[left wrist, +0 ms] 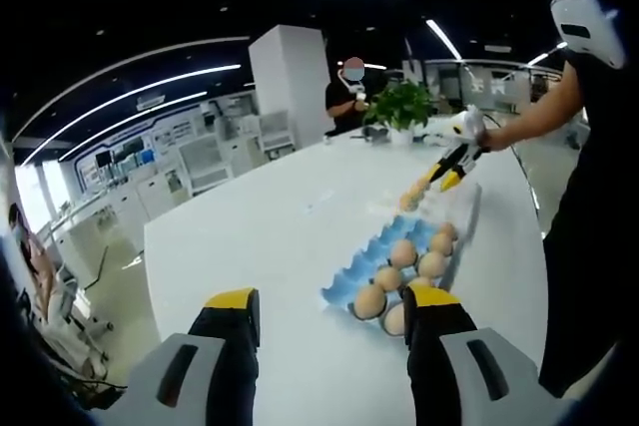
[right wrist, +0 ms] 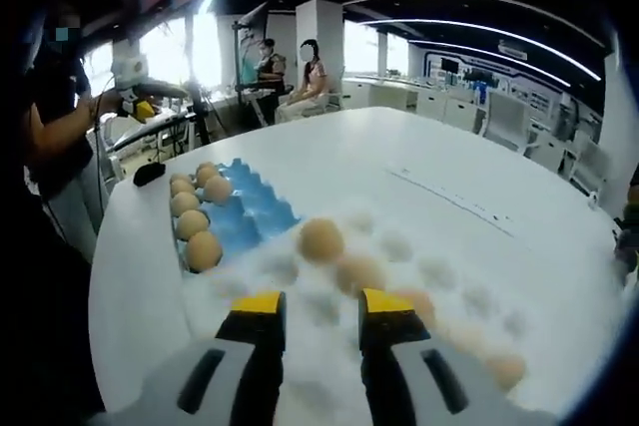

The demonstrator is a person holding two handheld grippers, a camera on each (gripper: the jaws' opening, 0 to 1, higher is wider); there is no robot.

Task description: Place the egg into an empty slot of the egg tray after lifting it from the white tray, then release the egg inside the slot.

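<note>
A blue egg tray (left wrist: 367,258) lies on the white table (left wrist: 280,236) and holds several brown eggs (left wrist: 402,252) along one side. Past it is the white tray (left wrist: 465,209), where my right gripper (left wrist: 447,175) hovers low. In the right gripper view, that white tray (right wrist: 449,246) lies just ahead with several eggs; the nearest egg (right wrist: 321,239) sits just beyond my open right gripper (right wrist: 321,311), which holds nothing. The blue tray (right wrist: 262,209) is to its left, with eggs (right wrist: 204,249) on its outer side. My left gripper (left wrist: 329,311) is open and empty, short of the blue tray. It also appears far left, held up (right wrist: 145,107).
A potted plant (left wrist: 401,105) stands at the table's far end, with a person (left wrist: 349,97) behind it. The person holding the grippers stands along the table's edge (left wrist: 579,197). A small black object (right wrist: 150,173) lies near the table's corner. Two people (right wrist: 290,77) are beyond the table.
</note>
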